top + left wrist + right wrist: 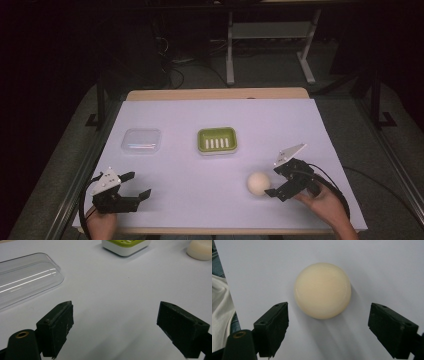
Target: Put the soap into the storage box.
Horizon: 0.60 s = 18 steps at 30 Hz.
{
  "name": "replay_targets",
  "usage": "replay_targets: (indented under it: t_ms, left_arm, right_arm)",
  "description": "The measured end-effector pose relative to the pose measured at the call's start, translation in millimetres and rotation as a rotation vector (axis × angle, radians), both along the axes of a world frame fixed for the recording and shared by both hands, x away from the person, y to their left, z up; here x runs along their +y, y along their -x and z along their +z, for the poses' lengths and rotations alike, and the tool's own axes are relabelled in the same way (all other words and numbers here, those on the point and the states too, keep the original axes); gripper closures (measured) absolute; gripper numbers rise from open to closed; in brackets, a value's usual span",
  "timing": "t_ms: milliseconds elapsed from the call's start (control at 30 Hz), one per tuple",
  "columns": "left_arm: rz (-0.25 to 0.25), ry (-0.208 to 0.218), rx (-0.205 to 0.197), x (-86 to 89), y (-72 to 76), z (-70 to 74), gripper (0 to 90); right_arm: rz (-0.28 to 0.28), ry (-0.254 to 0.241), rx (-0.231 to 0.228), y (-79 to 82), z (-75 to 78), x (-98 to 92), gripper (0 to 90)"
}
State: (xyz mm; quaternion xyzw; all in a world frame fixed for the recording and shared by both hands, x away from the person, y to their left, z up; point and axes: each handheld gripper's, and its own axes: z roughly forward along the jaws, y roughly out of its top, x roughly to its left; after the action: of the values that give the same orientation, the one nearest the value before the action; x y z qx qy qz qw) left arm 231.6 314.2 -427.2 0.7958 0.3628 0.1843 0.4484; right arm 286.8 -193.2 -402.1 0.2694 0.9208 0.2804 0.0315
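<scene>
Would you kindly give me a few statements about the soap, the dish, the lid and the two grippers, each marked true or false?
1. The round cream soap lies in the green soap dish. False: it lies on the white table cover, apart from the dish.
2. The right gripper is open, with the soap just ahead of its jaws. True.
3. The left gripper holds the clear plastic lid. False: it is open and holds nothing; the lid lies on the cover.
4. The dish sits between the lid and the soap in the high view. True.
</scene>
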Motion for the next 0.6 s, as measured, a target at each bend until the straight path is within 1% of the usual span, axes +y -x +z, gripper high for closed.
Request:
replay_targets:
  t_ms: [133,167,233,333,600]
  left_arm:
    - [-0.001,0.000,0.001,-0.1,0.0,0.1,13.0]
    - [-0.001,-0.002,0.000,-0.1,0.0,0.0,13.0]
    - [-0.003,-0.001,-0.001,-0.1,0.0,0.1,13.0]
    - [-0.003,-0.002,-0.001,-0.1,0.1,0.1,13.0]
    - [0.002,0.006,0.004,0.0,0.7,0.1,13.0]
  right_arm:
    - [0.015,0.010,0.004,-3.7,-1.8,6.4,15.9]
    - [0.027,0.017,0.005,-5.5,-2.6,10.0,15.9]
    - [0.027,0.021,0.009,-5.9,-2.7,12.1,15.9]
    - [0.044,0.032,0.004,-9.4,-4.0,17.2,15.8]
    - [0.066,0.053,0.026,-15.5,-9.6,29.5,15.7]
